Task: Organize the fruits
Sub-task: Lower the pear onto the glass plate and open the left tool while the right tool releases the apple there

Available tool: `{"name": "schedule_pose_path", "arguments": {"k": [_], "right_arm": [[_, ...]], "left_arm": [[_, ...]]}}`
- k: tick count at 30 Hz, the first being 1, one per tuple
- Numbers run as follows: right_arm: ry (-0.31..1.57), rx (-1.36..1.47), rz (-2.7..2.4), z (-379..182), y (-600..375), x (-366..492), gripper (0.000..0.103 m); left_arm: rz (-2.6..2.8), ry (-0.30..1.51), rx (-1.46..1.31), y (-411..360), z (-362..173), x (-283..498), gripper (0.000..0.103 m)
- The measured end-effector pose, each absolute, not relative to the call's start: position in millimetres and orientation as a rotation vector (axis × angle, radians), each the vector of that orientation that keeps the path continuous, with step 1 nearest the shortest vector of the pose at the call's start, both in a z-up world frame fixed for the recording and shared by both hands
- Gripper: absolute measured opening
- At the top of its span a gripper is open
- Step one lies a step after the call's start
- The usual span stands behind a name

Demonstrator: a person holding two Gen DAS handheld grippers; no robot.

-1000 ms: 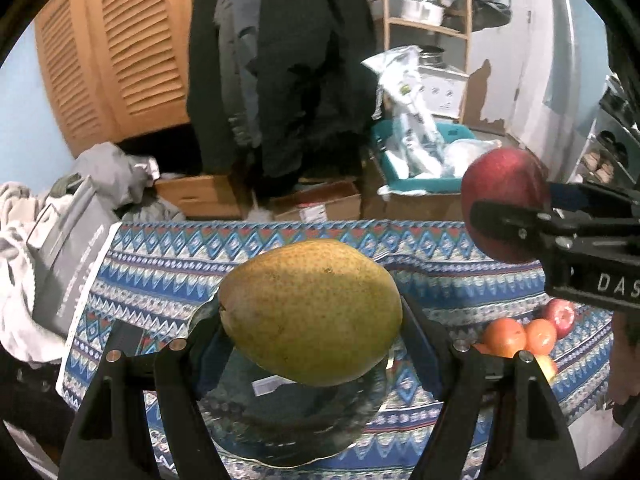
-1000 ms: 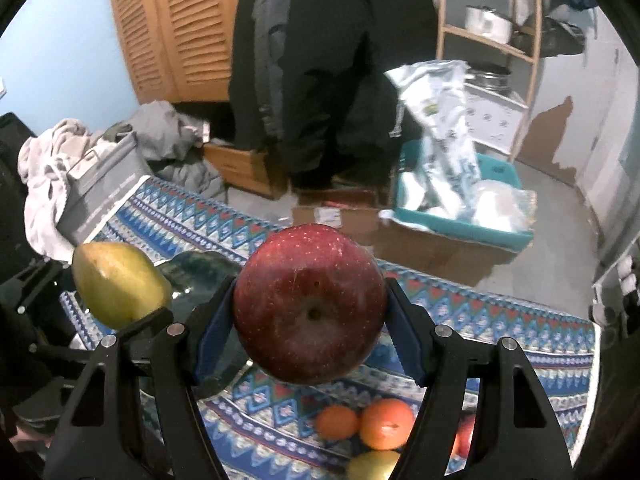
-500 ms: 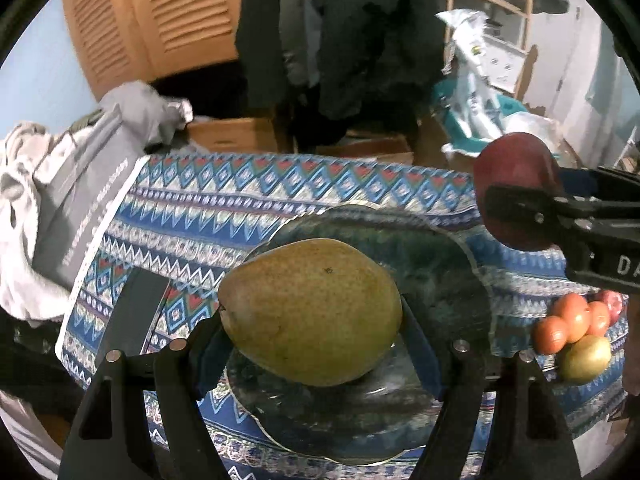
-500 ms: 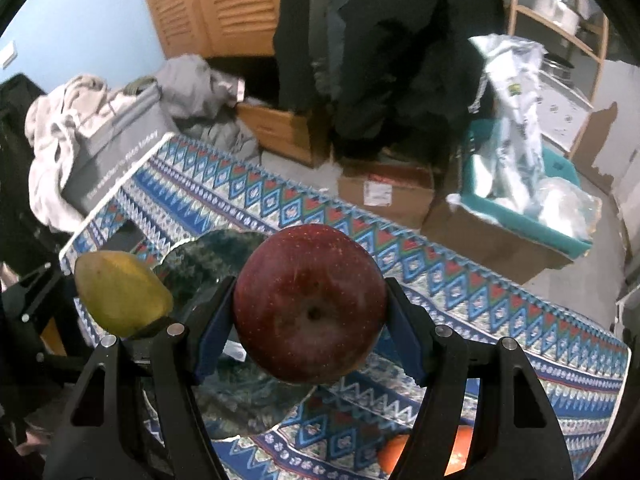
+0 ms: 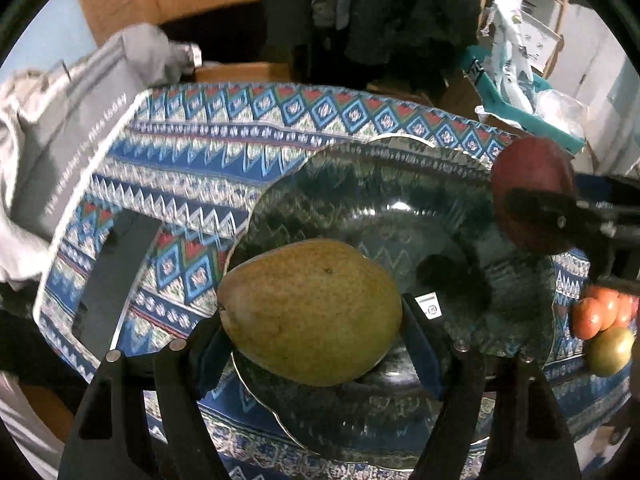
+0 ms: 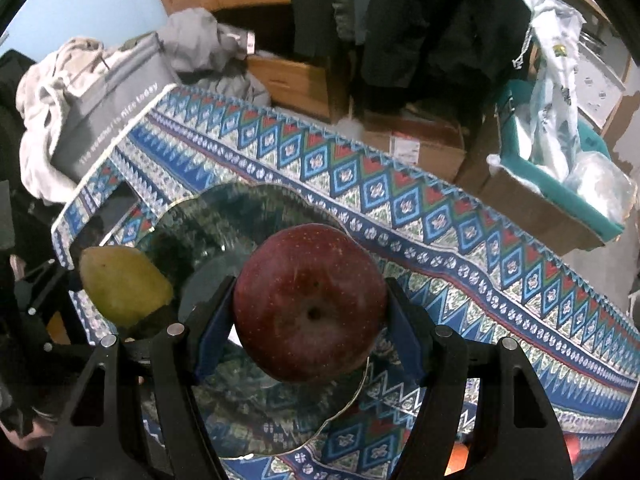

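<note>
My left gripper (image 5: 310, 320) is shut on a green-brown pear (image 5: 310, 312) and holds it above the near left part of a dark glass plate (image 5: 400, 184). My right gripper (image 6: 310, 316) is shut on a dark red apple (image 6: 310, 304) and holds it above the same plate (image 6: 208, 216). The apple also shows at the right of the left wrist view (image 5: 532, 192), and the pear at the left of the right wrist view (image 6: 124, 288). The plate lies on a blue patterned cloth (image 5: 208, 136).
A small pile of oranges (image 5: 600, 312) and a green fruit (image 5: 612, 350) lies on the cloth right of the plate. A grey bag (image 6: 108, 96) and clothes sit past the table's left edge. Cardboard boxes (image 6: 416, 140) and a teal bin (image 6: 560, 172) stand on the floor behind.
Both grippers have tilted downward and moved in over the plate, each still holding its fruit. The plate now fills more of both views.
</note>
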State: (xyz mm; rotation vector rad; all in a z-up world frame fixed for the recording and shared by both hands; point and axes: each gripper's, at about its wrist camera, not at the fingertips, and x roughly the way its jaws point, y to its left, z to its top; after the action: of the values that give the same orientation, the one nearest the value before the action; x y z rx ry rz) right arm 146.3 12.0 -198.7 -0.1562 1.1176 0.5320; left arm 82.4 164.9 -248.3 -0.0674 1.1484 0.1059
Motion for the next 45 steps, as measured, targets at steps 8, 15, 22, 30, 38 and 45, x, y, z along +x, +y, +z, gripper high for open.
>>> {"name": "schedule_pose_path", "arguments": {"k": [8,15,22,30,38,45], "right_arm": [[1.173,-0.209,0.540,-226,20,142,0.071],[1.204,-0.241,0.546,-241,24,140,0.071],[1.233,-0.247,0.551,-248,27,140,0.071],[1.250,-0.183,0.586,-246,25,141,0.072],[1.199,-0.137,0.591,-221,23,140,0.072],[1.125,-0.072,0.570,-185,6,136,0.072]], "left_arm": [[0.125,1.185,-0.073,164,-263,81,0.079],[0.130,1.219,-0.070,164,-274,81,0.079],[0.122,1.247,-0.041,158,-280,82,0.079],[0.143,1.230,-0.025,159,-273,81,0.081],[0.116,1.175,0.000,154,-252,74,0.081],[0.068,1.126,-0.026,142,-226,72,0.081]]}}
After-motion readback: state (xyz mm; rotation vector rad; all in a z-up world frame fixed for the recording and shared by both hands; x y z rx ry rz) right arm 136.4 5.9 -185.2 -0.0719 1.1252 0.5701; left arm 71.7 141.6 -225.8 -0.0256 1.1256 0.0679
